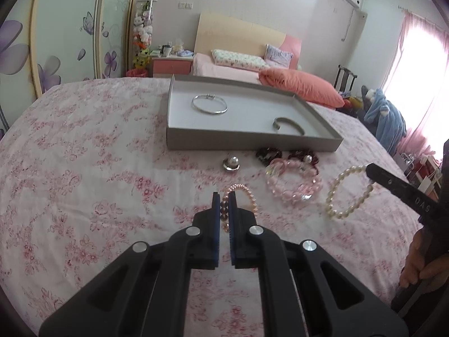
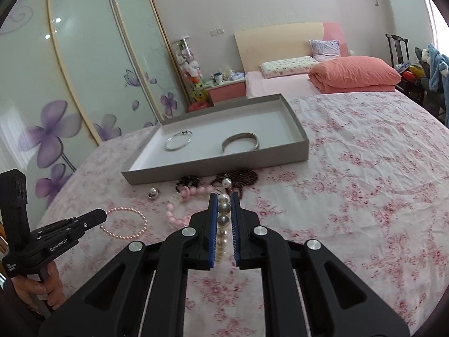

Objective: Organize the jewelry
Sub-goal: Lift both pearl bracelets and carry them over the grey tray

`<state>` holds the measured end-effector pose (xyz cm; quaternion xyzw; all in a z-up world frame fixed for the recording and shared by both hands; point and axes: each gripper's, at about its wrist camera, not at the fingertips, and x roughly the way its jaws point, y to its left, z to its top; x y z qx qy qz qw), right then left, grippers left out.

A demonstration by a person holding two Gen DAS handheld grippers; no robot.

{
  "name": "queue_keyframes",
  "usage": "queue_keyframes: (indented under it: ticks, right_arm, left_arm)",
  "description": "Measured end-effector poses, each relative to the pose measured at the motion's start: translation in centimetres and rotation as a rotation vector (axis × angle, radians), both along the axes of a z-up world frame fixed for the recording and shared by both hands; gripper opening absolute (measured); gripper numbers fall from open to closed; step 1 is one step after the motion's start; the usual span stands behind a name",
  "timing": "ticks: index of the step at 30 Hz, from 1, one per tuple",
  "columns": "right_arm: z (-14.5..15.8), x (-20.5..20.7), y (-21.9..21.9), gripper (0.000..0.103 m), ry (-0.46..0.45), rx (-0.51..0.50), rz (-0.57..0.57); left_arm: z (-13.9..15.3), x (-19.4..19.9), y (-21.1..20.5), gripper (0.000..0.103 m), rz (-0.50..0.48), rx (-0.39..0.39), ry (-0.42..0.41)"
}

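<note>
The left gripper is clamping a thin pink bead bracelet, whose near part is hiding between the blue pads in the left wrist view. The right gripper is pinching a cream pearl bracelet; most of that loop is dropping out of sight behind its fingers in the right wrist view. Whether either bracelet is still touching the bedspread is hard to tell. Only part of each hand is showing, at the picture edges.

Between the two held pieces, a chunky pale pink bracelet is lying on the cloth, overlapping dark red beads whose shape is hard to make out. A small silver piece with a pearl is sitting just beside them. Behind these, a shallow grey tray is holding a thin silver bangle and an open cuff, well apart.

The surface is a bed covered in white cloth with pink flowers. Beyond it are standing a second bed with an orange quilt, a wardrobe with purple flower doors, and pink curtains glowing at a window.
</note>
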<state>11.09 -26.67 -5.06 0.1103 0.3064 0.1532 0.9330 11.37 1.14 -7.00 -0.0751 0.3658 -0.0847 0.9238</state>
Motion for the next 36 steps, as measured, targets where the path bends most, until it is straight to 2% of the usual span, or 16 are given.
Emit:
queue_keyframes:
  ticks: [10, 17, 24, 36]
  right_arm:
    - [1.1, -1.3, 0.6, 0.010, -0.057, 0.033, 0.014]
    - [2.0, -1.9, 1.1, 0.010, -0.103, 0.023, 0.009]
    - [3.1, -2.6, 1.7, 0.010, -0.158, -0.001, 0.003]
    - [5.5, -3.2, 2.3, 0.010, -0.308, -0.077, -0.033]
  left_arm:
    - [1.1, -1.0, -0.9, 0.006, 0.017, -0.012, -0.052]
    - [2.3, -2.0, -1.4, 0.006, 0.049, 0.019, -0.113]
    - [3.5, -2.6, -2.2, 0.006, 0.061, 0.060, -0.164]
    - [5.9, -2.6, -3.7, 0.006, 0.071, 0.116, -0.263]
